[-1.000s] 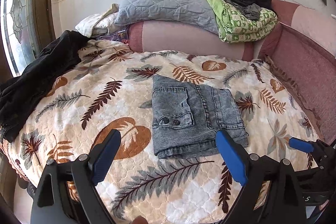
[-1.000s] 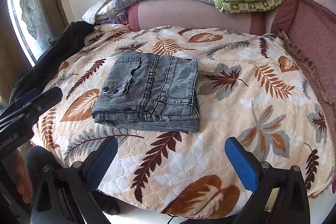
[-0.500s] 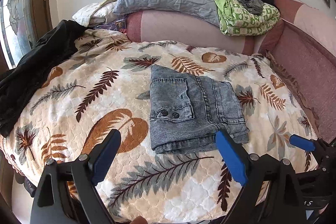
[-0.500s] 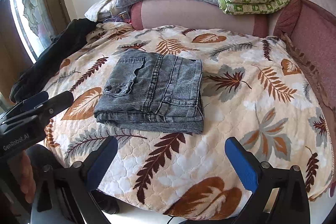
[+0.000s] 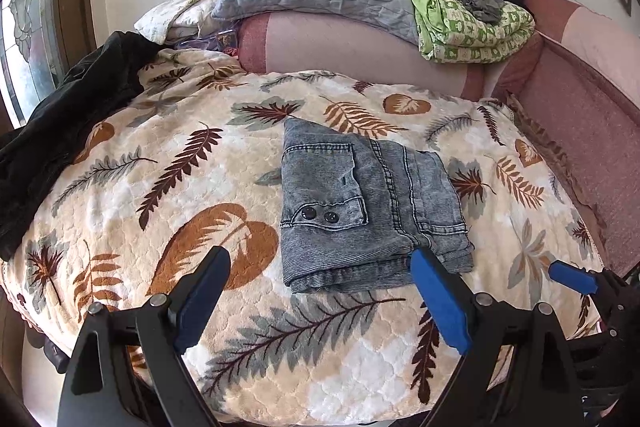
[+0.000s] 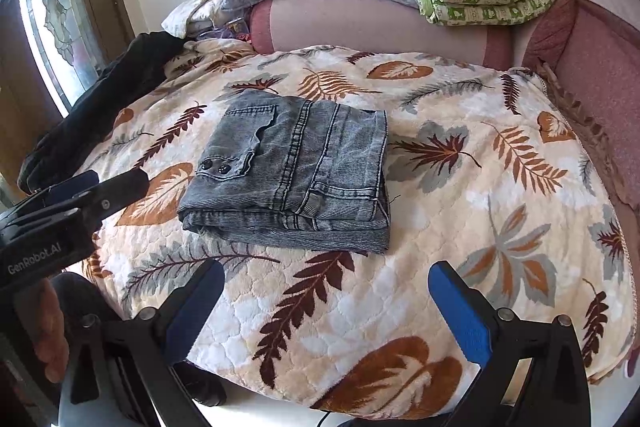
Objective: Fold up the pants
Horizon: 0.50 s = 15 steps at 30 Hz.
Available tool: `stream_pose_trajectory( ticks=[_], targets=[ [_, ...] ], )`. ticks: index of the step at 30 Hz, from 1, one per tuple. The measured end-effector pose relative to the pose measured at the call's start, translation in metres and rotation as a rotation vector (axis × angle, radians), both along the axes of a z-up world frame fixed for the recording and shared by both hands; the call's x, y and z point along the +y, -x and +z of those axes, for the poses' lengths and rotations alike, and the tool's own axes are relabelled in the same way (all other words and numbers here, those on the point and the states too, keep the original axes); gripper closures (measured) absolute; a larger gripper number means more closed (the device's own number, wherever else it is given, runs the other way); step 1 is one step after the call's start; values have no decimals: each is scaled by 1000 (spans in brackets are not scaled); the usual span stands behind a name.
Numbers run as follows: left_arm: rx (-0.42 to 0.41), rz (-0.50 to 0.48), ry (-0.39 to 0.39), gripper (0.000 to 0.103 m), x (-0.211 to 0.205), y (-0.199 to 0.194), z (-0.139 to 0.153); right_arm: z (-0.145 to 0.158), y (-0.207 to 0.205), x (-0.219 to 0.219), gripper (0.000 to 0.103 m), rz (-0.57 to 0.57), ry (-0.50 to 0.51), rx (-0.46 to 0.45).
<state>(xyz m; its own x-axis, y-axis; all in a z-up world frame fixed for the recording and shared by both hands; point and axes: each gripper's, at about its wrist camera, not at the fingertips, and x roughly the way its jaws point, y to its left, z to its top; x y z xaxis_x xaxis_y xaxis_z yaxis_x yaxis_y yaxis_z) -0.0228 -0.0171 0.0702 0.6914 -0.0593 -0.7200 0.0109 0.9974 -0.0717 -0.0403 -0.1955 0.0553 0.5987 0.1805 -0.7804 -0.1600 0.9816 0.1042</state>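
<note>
Folded grey washed-denim pants [image 5: 368, 211] on leaf-patterned quilted bed [image 5: 160, 187] (two dark buttons up); left claw [image 5: 320, 291] and right claw [image 6: 326, 303] both wide, empty

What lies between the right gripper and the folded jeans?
Only bare leaf-print blanket: the right wrist view shows nothing else between the open right gripper and the folded jeans, which it does not touch.

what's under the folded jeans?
The folded jeans lie flat on the leaf-print blanket; its leaves show all round them. Whatever is beneath the jeans is covered.
</note>
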Motion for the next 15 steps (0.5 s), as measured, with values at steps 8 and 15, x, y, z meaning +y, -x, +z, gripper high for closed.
stream_pose_trajectory(
  ticks=[8,15],
  targets=[
    [4,-14,-11,11,-4,-3,0,-1,-2,1,0,6,-1,0],
    [-31,10,-58,2,-9,-3,4,-6,-2,0,0,0,-10,11]
  ],
)
